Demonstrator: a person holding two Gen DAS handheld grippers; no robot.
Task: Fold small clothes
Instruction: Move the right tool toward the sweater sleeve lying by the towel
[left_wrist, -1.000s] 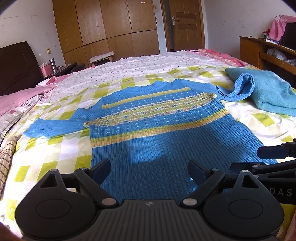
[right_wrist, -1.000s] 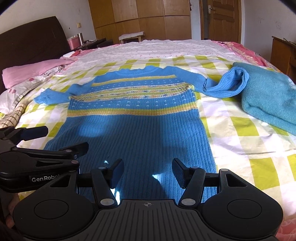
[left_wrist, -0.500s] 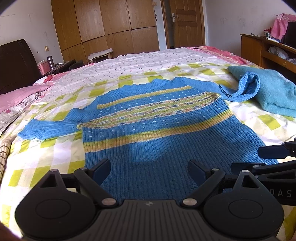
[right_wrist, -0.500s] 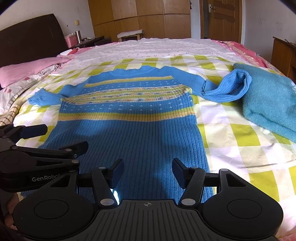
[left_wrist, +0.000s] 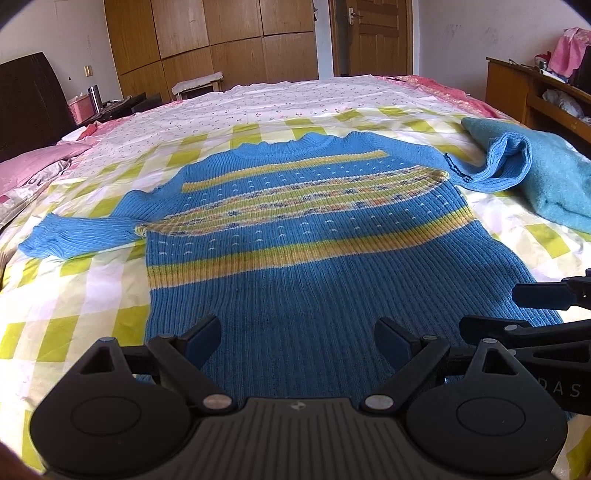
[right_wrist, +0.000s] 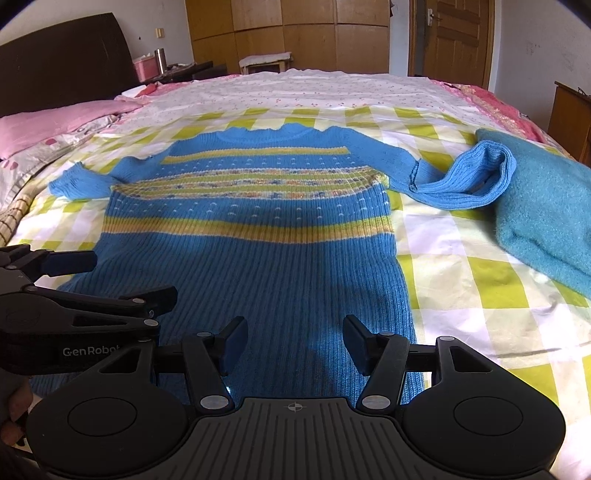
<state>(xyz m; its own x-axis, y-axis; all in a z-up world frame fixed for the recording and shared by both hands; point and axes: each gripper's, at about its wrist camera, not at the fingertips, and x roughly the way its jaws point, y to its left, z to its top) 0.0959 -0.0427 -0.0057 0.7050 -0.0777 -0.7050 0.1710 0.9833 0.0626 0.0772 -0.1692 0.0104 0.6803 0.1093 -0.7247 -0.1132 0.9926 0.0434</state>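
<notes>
Sweater (left_wrist: 314, 236) lies flat, front up, on the checked bedspread (left_wrist: 74, 295), one sleeve resting against a teal garment (left_wrist: 554, 184). Left gripper (left_wrist: 297, 341) and right gripper (right_wrist: 293, 341) hover over its hem, jaws apart, empty.

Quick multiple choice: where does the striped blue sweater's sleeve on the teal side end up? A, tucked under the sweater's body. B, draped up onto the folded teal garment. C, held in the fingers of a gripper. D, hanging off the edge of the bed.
B: the sleeve curls up against the folded teal garment, while the striped blue sweater lies flat on the bed.
</notes>
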